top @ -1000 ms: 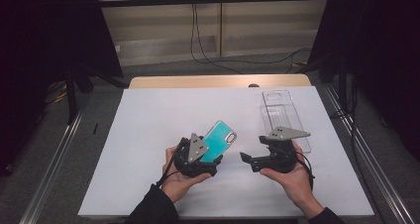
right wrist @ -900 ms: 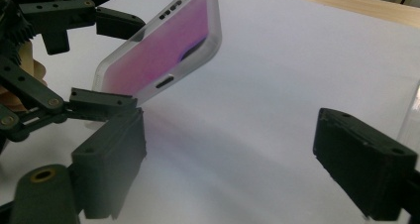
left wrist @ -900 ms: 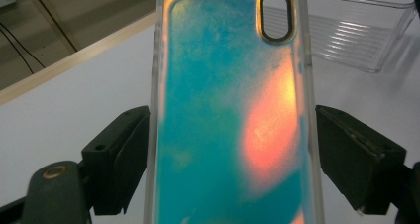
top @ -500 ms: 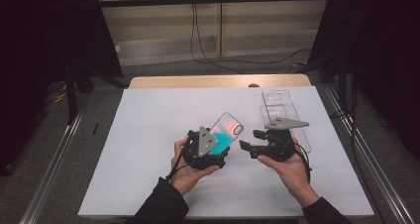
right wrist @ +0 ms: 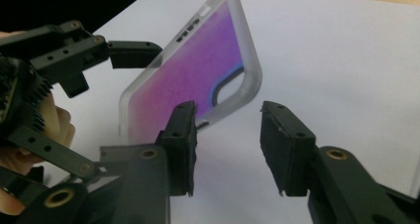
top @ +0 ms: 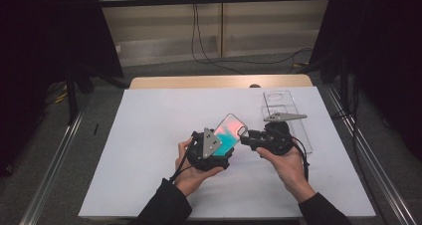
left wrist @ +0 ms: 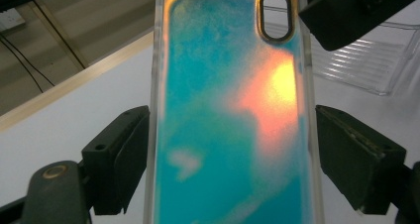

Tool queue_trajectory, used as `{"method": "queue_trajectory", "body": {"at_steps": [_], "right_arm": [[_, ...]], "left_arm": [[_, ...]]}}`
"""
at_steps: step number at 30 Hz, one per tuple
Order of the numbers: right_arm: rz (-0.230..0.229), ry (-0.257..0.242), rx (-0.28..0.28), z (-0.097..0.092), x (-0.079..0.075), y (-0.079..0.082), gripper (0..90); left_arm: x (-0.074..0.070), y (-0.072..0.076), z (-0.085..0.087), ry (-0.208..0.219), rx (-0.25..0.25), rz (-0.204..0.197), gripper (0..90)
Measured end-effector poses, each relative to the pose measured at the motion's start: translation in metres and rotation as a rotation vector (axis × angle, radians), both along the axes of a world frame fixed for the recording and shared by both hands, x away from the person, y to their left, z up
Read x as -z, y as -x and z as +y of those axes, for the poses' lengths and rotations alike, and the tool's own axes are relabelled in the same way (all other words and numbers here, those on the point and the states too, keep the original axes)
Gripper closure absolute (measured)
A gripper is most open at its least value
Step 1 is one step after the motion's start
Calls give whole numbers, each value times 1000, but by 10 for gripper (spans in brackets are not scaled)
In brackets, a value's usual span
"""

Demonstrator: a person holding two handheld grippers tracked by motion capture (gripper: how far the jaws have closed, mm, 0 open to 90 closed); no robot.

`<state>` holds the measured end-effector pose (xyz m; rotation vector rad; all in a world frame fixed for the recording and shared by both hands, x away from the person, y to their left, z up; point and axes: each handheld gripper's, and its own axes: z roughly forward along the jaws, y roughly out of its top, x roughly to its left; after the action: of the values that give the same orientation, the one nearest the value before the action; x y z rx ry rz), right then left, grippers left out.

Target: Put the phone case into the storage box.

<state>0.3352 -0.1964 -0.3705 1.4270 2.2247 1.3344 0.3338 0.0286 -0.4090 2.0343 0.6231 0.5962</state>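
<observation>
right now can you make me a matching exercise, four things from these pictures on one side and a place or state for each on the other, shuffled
Things:
1. phone case
2. clear plastic tray
3. right gripper
4. white sheet

Places or states:
A. covers the tabletop
B. jaws open, close to the case's corner
C. held up off the table in the left gripper
D. lies flat at the far right of the table

Pairs: 1-C, 2-D, 3-B, 4-A

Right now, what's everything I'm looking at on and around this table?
Phone case: one, teal with an orange glow, clear rim, held up off the table between the left gripper's jaws.
Clear plastic tray: one, transparent, on the far right of the sheet.
White sheet: one, covering the table.
Table: one, light wood edge at the far side.
Cables: black, on the floor beyond.
Left gripper: black, gripping the case.
Right gripper: black, jaws apart at the case's top corner.
</observation>
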Motion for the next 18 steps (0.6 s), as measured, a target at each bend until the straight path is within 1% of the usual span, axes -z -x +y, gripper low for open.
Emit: {"method": "queue_trajectory", "body": {"at_steps": [2,4,5,6,7,12,14,18], "right_arm": [[7,-11,1,1,-1,-2,651],[15,-17,3,3,-1,-3,670],[22,-30,3,3,-1,-4,675],[36,-42,12,3,-1,-4,678],[43,-48,14,4,-1,-5,687],[66,-76,26,5,1,-8,692],[69,-70,27,6,1,-9,691],[84,-77,39,6,1,-9,689]], "left_arm": [[0,0,0,1,-3,-5,173],[-1,1,1,10,-12,-19,174],[-1,1,1,8,-11,-12,173],[0,1,1,12,-16,-15,173],[0,0,2,5,-17,-17,173],[1,0,3,4,-24,-19,174],[2,0,3,-1,-26,-21,173],[3,0,2,-8,-28,-18,173]]}}
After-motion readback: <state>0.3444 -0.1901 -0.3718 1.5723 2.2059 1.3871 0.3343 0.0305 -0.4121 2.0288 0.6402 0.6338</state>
